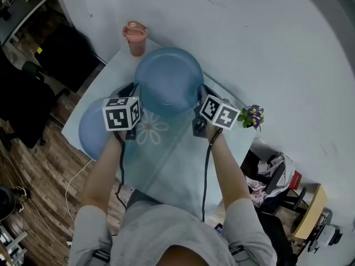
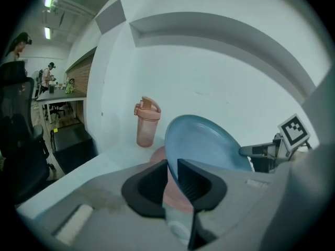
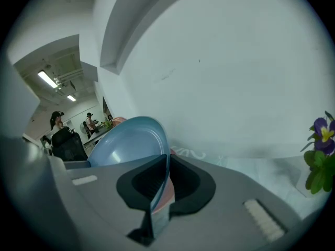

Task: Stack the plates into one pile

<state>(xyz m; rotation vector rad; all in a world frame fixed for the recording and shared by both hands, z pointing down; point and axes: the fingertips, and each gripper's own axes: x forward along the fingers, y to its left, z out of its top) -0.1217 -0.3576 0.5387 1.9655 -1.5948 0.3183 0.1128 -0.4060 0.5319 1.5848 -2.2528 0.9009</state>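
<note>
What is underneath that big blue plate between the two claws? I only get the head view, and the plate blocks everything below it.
Observer: A pink plate lies on the table right below the blue plate; the left gripper view shows it.
Operator: And are those claws really pinching the blue one?
Observer: Yes. The left gripper and the right gripper each have the blue plate's rim clamped between their jaws.
</note>
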